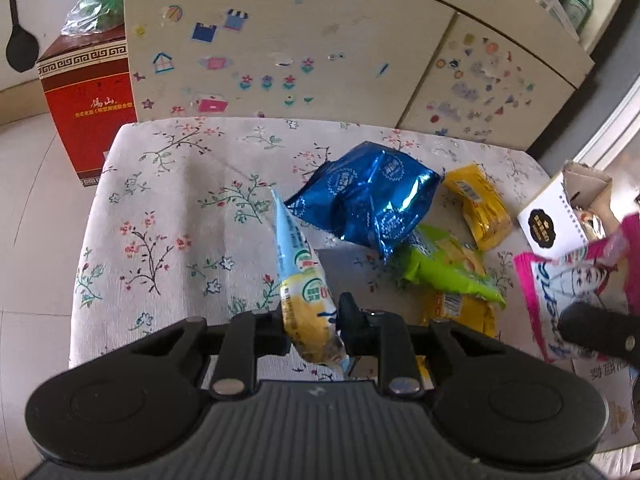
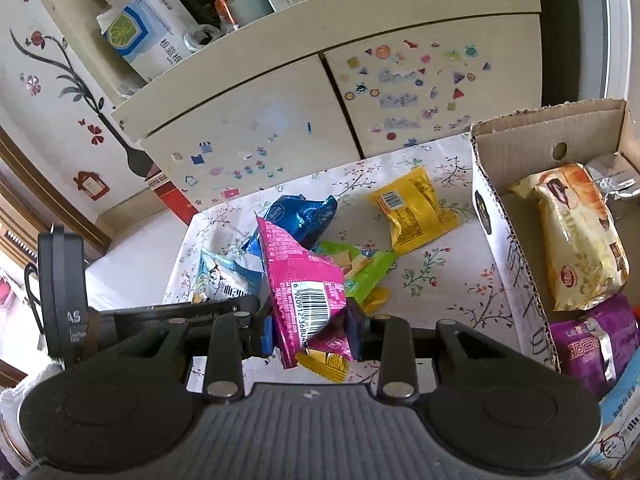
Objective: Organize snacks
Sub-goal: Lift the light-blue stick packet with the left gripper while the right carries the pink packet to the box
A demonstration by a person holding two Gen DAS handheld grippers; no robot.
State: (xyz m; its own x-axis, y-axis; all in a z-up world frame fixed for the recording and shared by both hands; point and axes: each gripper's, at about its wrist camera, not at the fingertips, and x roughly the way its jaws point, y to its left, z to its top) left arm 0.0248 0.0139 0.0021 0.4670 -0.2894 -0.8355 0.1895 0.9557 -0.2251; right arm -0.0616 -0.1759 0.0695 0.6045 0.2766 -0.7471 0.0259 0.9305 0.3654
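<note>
My left gripper (image 1: 314, 330) is shut on a light-blue and yellow snack packet (image 1: 306, 280), held above the floral tabletop (image 1: 168, 200). My right gripper (image 2: 310, 330) is shut on a pink snack packet (image 2: 306, 284) with a barcode, also lifted. On the table lie a blue foil bag (image 1: 368, 196), a green packet (image 1: 448, 268) and a yellow packet (image 1: 480, 204); these also show in the right wrist view as the blue bag (image 2: 300, 216), green packet (image 2: 360, 268) and yellow packet (image 2: 412, 208). A cardboard box (image 2: 504, 240) at the right holds several snacks.
A cream cabinet (image 1: 300, 48) covered in stickers stands behind the table. A red carton (image 1: 88, 100) sits on the floor at the left. In the box lie a cream bread packet (image 2: 580, 236) and a purple packet (image 2: 592, 344). The left gripper's body (image 2: 64, 296) shows at the left of the right wrist view.
</note>
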